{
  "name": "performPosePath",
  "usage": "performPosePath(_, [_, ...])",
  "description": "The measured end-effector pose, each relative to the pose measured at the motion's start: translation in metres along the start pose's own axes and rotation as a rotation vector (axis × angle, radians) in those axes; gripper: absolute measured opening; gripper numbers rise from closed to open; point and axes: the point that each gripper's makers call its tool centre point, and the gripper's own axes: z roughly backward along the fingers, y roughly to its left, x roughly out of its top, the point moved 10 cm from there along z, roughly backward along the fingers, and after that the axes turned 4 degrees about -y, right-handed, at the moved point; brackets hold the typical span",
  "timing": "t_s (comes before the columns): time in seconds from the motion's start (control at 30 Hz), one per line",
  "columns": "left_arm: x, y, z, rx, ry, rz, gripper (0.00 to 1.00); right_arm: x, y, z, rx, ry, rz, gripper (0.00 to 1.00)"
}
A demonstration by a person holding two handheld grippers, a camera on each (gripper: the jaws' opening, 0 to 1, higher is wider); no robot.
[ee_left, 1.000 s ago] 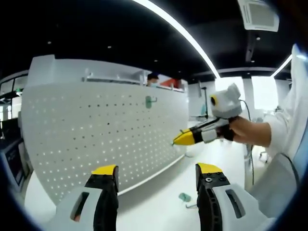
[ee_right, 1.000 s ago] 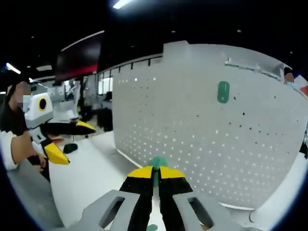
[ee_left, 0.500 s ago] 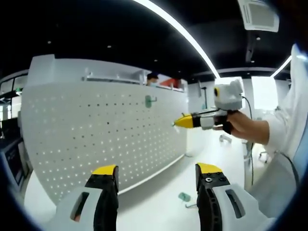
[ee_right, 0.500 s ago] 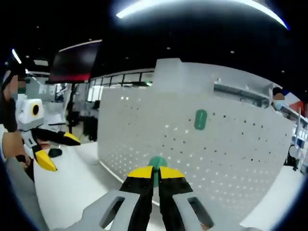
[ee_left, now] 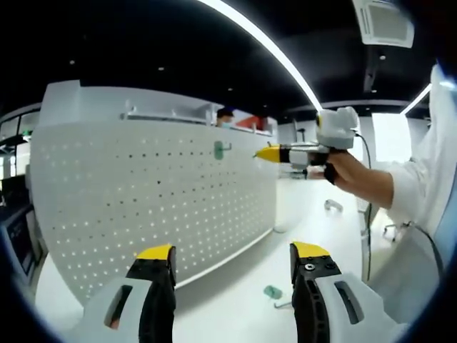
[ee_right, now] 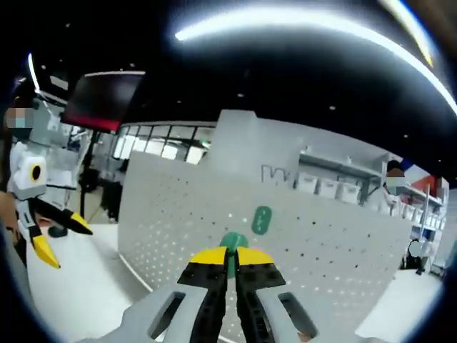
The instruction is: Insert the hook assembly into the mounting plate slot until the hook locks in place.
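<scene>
A white pegboard mounting plate (ee_left: pixel 143 193) stands upright on the table, with a green hook (ee_left: pixel 222 149) fixed near its top. My left gripper (ee_left: pixel 232 251) is open and empty, low in front of the board. The right gripper (ee_left: pixel 265 153), held by a hand, hovers level with that mounted hook, just to its right. In the right gripper view my right gripper (ee_right: pixel 230 256) is shut on a green hook assembly (ee_right: pixel 233 240), pointing at the pegboard (ee_right: pixel 178 214) just below the mounted green hook (ee_right: pixel 262 220). The left gripper (ee_right: pixel 61 238) shows open at the far left.
A loose green piece (ee_left: pixel 273 291) and a small metal hook (ee_left: pixel 283 305) lie on the white table (ee_left: pixel 235 307) near my left gripper's right jaw. A person's white sleeve (ee_left: pixel 421 193) is at the right. Another person stands behind the board.
The right gripper has risen with the green hook assembly from mid-board height to the level of the mounted hook and moved closer to the board. My left gripper has stayed still.
</scene>
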Motion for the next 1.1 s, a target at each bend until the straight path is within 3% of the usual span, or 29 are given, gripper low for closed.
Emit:
performPosePath(0.53, [0.000, 0.001, 0.001, 0.005, 0.000, -0.002, 0.66, 0.009, -0.025, -0.009, -0.109, -0.125, 0.091, 0.01])
performPosePath(1.1, [-0.001, 0.002, 0.000, 0.006, 0.001, 0.007, 0.66, 0.004, -0.040, -0.029, -0.164, -0.179, 0.129, 0.01])
